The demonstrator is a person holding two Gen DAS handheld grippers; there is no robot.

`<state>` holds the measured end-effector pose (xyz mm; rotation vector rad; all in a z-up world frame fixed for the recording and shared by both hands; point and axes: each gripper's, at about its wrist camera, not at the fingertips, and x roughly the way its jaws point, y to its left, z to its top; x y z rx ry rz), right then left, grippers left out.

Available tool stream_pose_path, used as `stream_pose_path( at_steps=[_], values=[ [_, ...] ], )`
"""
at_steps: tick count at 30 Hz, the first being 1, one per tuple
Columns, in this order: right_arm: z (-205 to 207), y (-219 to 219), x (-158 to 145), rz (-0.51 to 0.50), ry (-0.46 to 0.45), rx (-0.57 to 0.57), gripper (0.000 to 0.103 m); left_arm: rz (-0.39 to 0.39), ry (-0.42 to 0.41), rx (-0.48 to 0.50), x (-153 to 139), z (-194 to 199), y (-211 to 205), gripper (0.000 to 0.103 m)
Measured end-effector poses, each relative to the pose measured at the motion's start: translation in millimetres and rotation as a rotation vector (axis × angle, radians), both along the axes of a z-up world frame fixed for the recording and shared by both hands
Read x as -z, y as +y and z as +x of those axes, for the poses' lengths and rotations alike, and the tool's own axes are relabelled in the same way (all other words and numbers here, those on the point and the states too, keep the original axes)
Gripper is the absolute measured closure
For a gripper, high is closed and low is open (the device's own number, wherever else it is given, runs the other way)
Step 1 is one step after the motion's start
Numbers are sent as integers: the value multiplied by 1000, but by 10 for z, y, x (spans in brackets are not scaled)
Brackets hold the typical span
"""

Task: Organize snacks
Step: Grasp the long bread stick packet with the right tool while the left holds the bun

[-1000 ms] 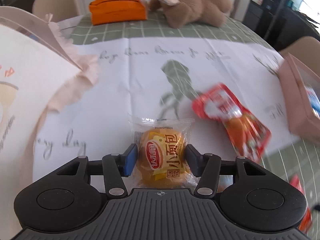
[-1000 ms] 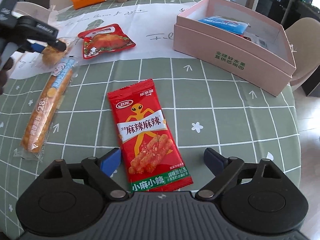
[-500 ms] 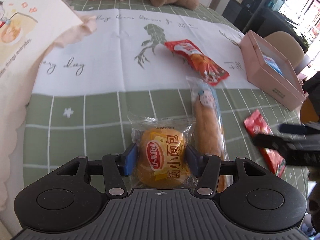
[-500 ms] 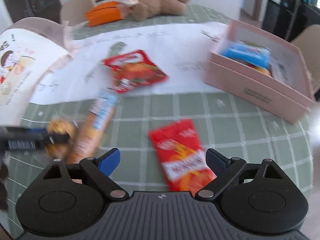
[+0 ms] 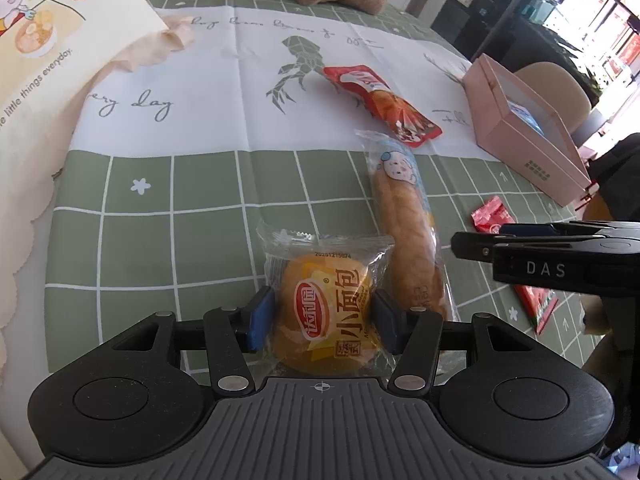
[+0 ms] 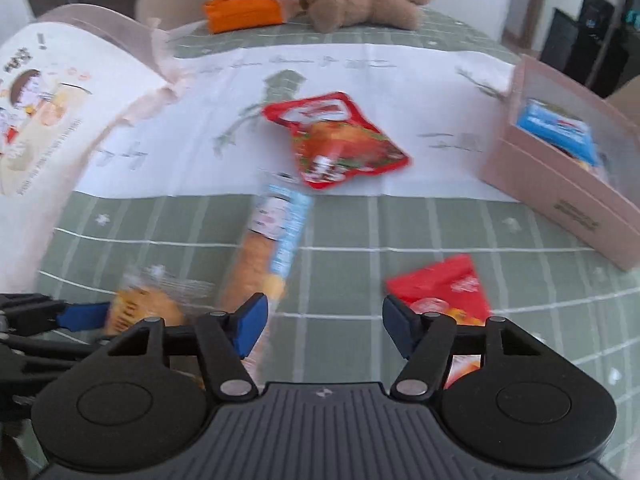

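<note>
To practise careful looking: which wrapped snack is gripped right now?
The small round bread, clamped by the left gripper; the other packets lie loose on the table.

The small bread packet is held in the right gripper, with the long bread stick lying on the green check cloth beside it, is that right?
Not quite. The small bread packet is held in the left gripper, not the right; the left wrist view shows its pads pressing both sides. The right gripper has nothing between its pads and has just been closing. The long bread stick does lie on the green check cloth beside it.
</note>
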<state>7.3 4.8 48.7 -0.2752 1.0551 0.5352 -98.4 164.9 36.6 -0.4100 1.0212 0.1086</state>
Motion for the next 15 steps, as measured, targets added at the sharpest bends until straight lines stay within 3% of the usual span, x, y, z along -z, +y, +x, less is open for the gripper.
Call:
stream_pose_path(
  at_steps=[6, 11, 15],
  values=[
    [-17, 63, -108, 77, 17, 8, 44, -11, -3, 2, 28, -52, -15, 42],
    [-69, 311, -34, 69, 44, -19, 44, -12, -4, 11, 30, -81, -24, 42],
    [-102, 304, 20, 94, 94, -30, 61, -17, -7, 15, 32, -100, -22, 42]
  ],
)
